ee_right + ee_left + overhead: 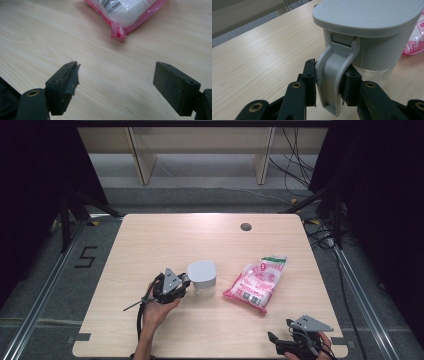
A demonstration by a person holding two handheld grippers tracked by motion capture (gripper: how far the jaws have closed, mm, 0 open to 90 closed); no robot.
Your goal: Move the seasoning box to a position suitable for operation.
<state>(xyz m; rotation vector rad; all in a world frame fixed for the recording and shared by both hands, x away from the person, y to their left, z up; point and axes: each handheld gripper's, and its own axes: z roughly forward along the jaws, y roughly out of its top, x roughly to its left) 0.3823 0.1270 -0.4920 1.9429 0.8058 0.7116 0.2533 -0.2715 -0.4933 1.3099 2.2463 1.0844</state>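
On the wooden bench (150,245) my grey-lidded canister (202,277) stands upright near the middle, directly ahead of my left claw (329,83). That claw is clamped on the canister's grey latch handle (332,75), one pad on each side. The pink-and-white bag (257,281) lies just right of the canister. My right claw (115,87) hangs apart near the bench's front edge, the bag's corner ahead of it.
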